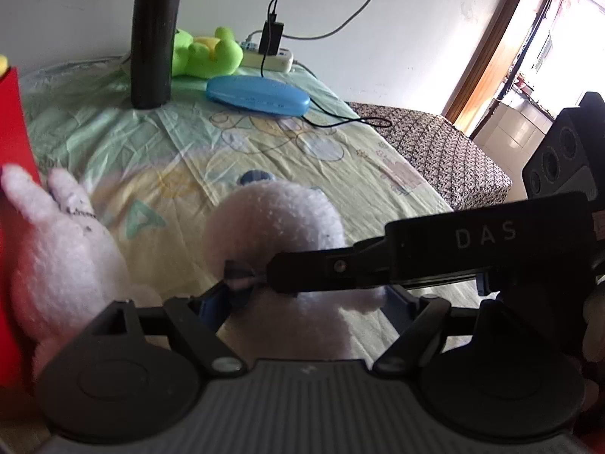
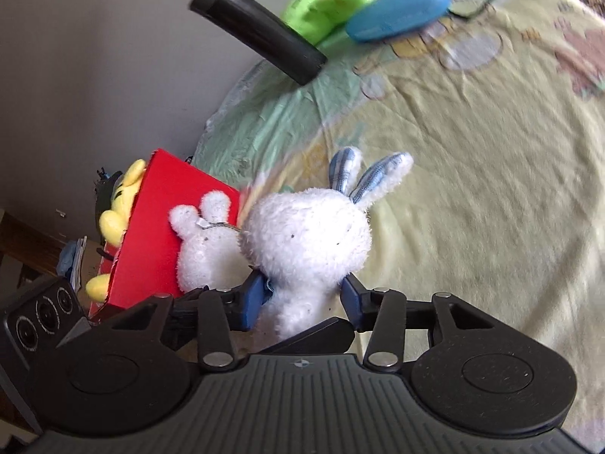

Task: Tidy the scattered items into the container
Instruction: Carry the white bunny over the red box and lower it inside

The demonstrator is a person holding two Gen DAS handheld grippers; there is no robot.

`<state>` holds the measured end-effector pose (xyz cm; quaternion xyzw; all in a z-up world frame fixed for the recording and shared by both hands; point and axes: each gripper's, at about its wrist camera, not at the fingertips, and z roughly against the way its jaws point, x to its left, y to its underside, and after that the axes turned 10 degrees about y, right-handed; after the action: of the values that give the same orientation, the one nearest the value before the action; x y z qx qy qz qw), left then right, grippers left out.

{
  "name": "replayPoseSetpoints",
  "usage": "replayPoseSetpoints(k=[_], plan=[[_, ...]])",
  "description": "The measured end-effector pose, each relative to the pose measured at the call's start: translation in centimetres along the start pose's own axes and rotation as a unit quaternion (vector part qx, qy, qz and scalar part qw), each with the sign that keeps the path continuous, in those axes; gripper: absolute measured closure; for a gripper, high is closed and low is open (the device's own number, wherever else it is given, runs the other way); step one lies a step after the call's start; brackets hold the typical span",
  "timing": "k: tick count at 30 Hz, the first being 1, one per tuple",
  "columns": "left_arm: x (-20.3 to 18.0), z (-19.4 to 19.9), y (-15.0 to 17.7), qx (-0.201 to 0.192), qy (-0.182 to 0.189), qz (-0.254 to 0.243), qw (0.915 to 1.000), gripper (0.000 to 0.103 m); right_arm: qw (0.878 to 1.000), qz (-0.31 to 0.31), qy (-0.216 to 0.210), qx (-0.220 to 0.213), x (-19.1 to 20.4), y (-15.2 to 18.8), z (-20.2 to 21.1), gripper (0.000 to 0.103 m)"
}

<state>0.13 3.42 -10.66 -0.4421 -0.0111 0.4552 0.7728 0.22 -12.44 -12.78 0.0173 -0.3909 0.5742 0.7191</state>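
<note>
though beside red box point(image 2: 159, 234), open bedsheet point(image 2: 472, 208)

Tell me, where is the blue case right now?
The blue case lies on the bedsheet at the far end in the left wrist view, just in front of the green plush toy and right of the black cylinder.

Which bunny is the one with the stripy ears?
Find the red box at the bed's left edge. Two white bunnies sit by it; the small one leans on the box. The big bunny, farther from it, alone has blue-striped ears.
</note>
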Motion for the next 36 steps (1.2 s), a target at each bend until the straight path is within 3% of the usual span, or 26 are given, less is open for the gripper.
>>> replayPoseSetpoints(k=[7,17,26,36], plan=[[-2.1,3.4,0.3,-0.036,-0.007,-0.021,0.9991,0.022,0.996,0.063,-0.001,-0.056,3.2,1.6,3.1,0.056],[-2.9,7.8,1.7,-0.05,-0.021,-0.06,0.9967,0.023,0.993,0.066,-0.023,-0.096,5.6,4.6,4.9,0.055],[-0.6,15.2,1.5,-0.091,-0.023,-0.098,0.9908,0.023,0.981,0.066,-0.057,-0.171,11.8,6.9,5.5,0.055],[4.5,22.3,2.3,-0.127,-0.024,-0.109,0.9856,0.023,0.972,0.071,-0.083,-0.21,19.0,8.4,3.1,0.055]])
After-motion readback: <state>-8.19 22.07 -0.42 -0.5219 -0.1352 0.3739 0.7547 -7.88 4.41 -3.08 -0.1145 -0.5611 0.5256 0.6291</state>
